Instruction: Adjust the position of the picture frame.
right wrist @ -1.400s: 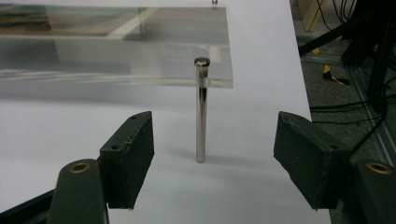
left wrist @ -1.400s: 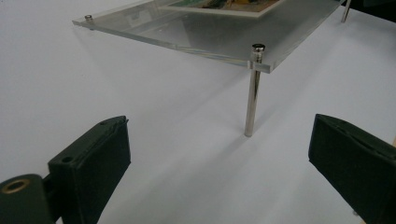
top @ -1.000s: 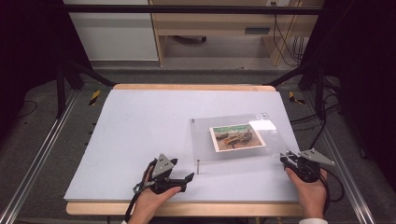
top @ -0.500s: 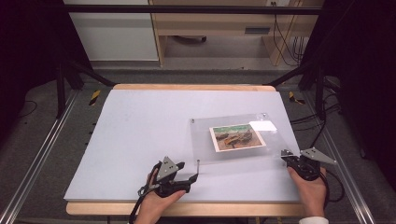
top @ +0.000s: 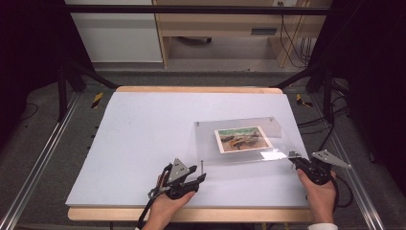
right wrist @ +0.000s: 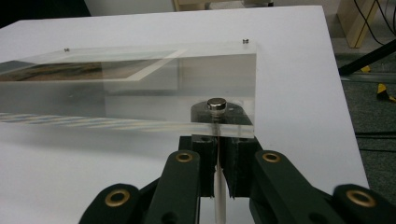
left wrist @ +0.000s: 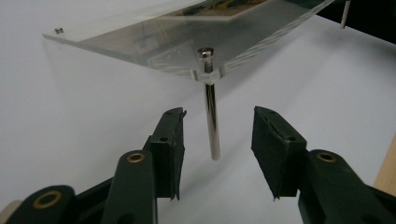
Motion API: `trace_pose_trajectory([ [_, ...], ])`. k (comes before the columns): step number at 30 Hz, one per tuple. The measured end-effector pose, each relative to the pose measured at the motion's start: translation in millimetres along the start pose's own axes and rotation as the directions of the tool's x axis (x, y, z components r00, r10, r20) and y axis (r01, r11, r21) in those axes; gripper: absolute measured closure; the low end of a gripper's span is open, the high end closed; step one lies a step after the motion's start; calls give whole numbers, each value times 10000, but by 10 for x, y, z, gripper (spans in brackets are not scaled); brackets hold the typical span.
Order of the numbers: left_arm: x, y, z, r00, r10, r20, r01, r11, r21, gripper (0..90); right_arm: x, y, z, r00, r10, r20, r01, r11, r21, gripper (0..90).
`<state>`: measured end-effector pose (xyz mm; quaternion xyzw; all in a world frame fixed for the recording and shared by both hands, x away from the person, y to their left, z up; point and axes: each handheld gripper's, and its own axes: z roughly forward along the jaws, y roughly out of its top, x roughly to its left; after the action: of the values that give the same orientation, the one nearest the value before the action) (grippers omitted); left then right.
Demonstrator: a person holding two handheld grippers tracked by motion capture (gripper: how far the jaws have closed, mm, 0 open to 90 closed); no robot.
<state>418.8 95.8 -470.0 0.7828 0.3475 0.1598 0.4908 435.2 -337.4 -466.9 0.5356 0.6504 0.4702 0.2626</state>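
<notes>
Acrylic photo frame [top: 242,141] sat at the table's [top: 143,134] right-front. Right gripper [right wrist: 215,161] was clenched on its near-right standoff pin [right wrist: 216,105]; left gripper [left wrist: 215,140] had just been closing around the near-left pin [left wrist: 212,121] — pads not touching yet. Risk: an off-centre pinch could cock the pin and skew the frame.

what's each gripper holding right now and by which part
The right gripper is shut on a metal leg under the acrylic frame's corner. The left gripper holds nothing; its jaws have been closing around another leg, not touching.
</notes>
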Motion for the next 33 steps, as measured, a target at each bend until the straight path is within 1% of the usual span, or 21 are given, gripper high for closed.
trace_pose_trajectory([
  [2,-2,14,46,9999,71,-97,-72,9999,-81,557,2,5,-3,10000,15,-7,-15,10000,18,841],
  [3,1,13,66,10000,-30,-79,29,9999,-134,568,3,6,-4,10000,51,-23,-51,10000,35,841],
  [4,6,10,86,9998,-184,29,184,9997,-176,596,1,6,-4,10000,48,-32,-48,10000,34,841],
  [6,11,5,119,9993,-364,1,364,9988,-321,626,-1,6,-3,10000,54,-49,-53,10000,43,840],
  [11,6,31,139,9986,-508,-162,490,9941,-963,682,-6,0,-4,9999,65,-94,-63,9999,130,841],
  [13,7,34,153,9966,-827,-28,819,9906,-1096,715,-11,-1,-2,9999,36,-102,-35,9999,108,840],
  [14,5,32,159,9964,-842,0,836,9898,-1150,744,-8,1,-4,9999,85,-106,-84,9999,112,840],
  [16,8,28,155,9965,-823,-158,797,9891,-1241,791,-9,0,-4,9999,61,-110,-60,9999,119,841],
  [17,29,24,148,9951,-987,-91,968,9874,-1255,821,-12,-2,-2,9999,21,-112,-20,9999,104,841],
  [18,29,24,148,9951,-987,-91,968,9874,-1255,838,-12,-2,-2,9999,21,-112,-20,9999,104,841],
  [19,53,24,147,9934,-1144,123,1151,9850,-1289,839,-10,-5,2,9999,-9,-103,10,9999,123,841],
  [20,51,27,144,9939,-1096,93,1098,9861,-1250,840,-11,-6,4,9999,-30,-98,32,9999,129,839],
  [23,48,31,144,9936,-1130,93,1132,9855,-1260,840,-17,-13,7,9999,31,-151,-30,9999,101,832],
  [24,49,31,143,9937,-1119,92,1121,9860,-1232,840,-20,-15,12,9999,-34,-154,35,10000,72,821],
  [25,50,34,143,9936,-1127,102,1131,9861,-1215,841,-17,-17,21,9999,-126,-55,126,9999,63,781],
  [26,51,36,142,9936,-1125,105,1130,9864,-1194,841,-19,-18,25,9999,-132,-43,132,9999,43,779],
  [28,56,46,137,9935,-1130,132,1138,9871,-1122,841,-25,-14,26,9998,-158,-83,157,9999,-49,788],
  [30,65,66,138,9931,-1159,170,1171,9868,-1120,840,-20,-6,19,9997,-191,-135,190,9998,-85,835],
  [33,81,104,145,9916,-1271,232,1288,9859,-1067,823,-4,12,14,9996,-285,-78,284,9994,-186,844],
])
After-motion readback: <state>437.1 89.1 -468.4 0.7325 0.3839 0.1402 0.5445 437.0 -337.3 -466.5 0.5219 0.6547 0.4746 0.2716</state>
